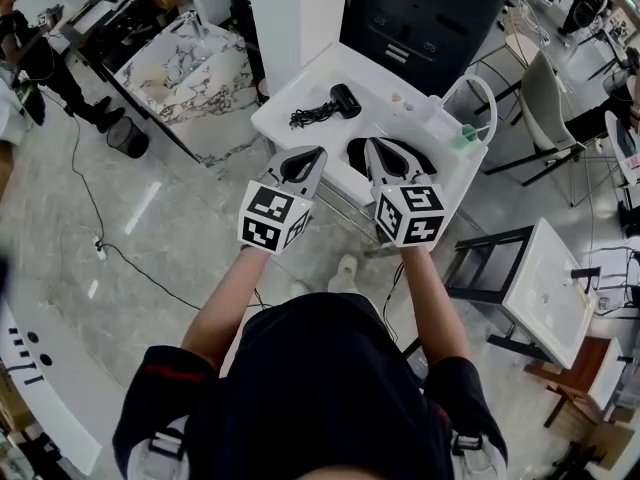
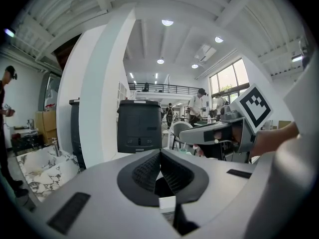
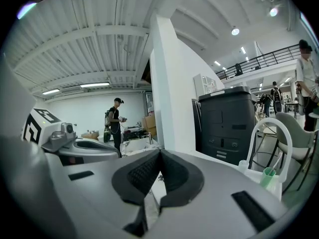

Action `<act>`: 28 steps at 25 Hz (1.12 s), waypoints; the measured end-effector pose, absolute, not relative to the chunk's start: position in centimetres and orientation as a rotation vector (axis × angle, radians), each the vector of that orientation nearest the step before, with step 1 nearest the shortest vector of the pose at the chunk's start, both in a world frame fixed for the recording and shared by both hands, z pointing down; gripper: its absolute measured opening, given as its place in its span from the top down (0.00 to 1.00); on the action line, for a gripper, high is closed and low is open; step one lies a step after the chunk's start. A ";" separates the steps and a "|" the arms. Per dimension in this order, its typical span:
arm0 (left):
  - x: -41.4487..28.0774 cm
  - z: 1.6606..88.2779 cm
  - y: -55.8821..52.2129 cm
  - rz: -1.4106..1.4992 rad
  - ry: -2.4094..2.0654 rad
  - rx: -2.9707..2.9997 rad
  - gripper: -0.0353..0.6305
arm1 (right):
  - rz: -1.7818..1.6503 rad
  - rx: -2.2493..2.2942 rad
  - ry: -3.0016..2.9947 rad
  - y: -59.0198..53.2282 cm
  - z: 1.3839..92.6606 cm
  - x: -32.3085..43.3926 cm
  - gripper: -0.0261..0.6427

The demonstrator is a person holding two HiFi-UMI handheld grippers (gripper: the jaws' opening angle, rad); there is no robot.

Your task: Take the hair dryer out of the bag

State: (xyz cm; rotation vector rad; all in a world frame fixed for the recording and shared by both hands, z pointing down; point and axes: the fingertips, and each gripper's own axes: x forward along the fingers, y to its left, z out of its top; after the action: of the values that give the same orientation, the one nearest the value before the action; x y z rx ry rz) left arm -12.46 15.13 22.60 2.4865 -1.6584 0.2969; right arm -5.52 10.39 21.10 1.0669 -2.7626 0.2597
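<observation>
Hair dryer (image 1: 344,99) and both tools are well apart. The left hand-held gripper (image 1: 318,153) has its jaws pressed together with nothing between them, as the left gripper view shows (image 2: 160,152). The right hand-held gripper (image 1: 372,146) is likewise pressed together on nothing (image 3: 160,151). Both are held side by side, close to each other, above the near edge of the white surface (image 1: 385,118), pointing away from the person. Just beyond their tips a dark oval shape (image 1: 353,154) lies on the surface; what it is cannot be told. Farther out, the black hair dryer lies in the open on the surface, its cord (image 1: 310,115) bunched beside it. At the surface's right end stands a white loop handle (image 1: 487,98).
</observation>
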 end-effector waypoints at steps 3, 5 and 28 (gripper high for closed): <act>-12.5 22.5 15.4 0.290 -1.660 2.488 0.92 | 0.254 1.068 -2.762 10.8 21.0 -5.6 0.91; -12.4 22.5 15.5 0.289 -1.658 2.488 0.92 | 0.252 1.071 -2.761 11.0 21.0 -5.6 0.91; -12.4 23.1 14.1 0.295 -1.651 2.474 0.92 | 0.300 1.069 -2.746 9.8 22.0 -5.4 0.91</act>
State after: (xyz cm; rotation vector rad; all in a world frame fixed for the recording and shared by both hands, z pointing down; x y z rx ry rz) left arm -12.41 14.06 23.12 2.4737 -1.6508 0.2952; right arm -5.45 9.82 21.96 1.0694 -2.7461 0.2998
